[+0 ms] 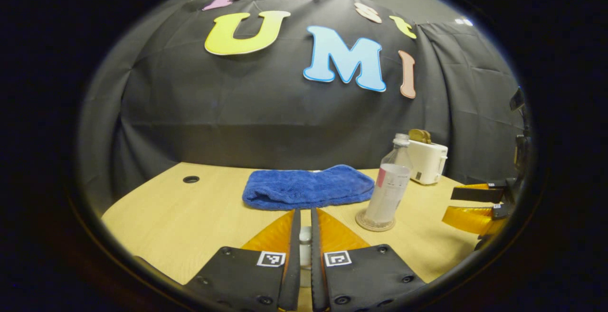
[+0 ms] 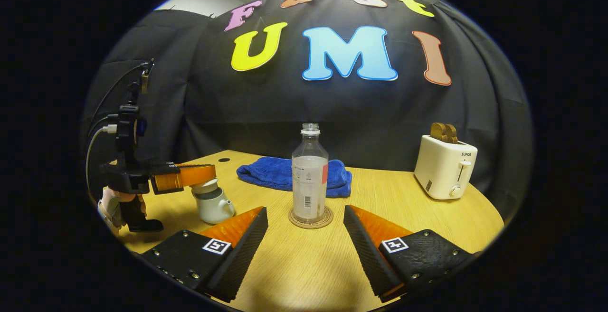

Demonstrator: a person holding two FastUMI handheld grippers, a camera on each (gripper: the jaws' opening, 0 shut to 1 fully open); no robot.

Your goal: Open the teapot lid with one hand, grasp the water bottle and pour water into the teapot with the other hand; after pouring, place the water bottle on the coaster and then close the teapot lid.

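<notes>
A clear plastic water bottle, uncapped and part full, stands upright on a round cork coaster on the wooden table. To its left in the right gripper view sits a small white ceramic teapot, its lid on top.

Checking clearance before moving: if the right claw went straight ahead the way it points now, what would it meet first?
Probably the water bottle on its coaster, which stands centred ahead between the open right claw fingers, though depth is uncertain.
</notes>
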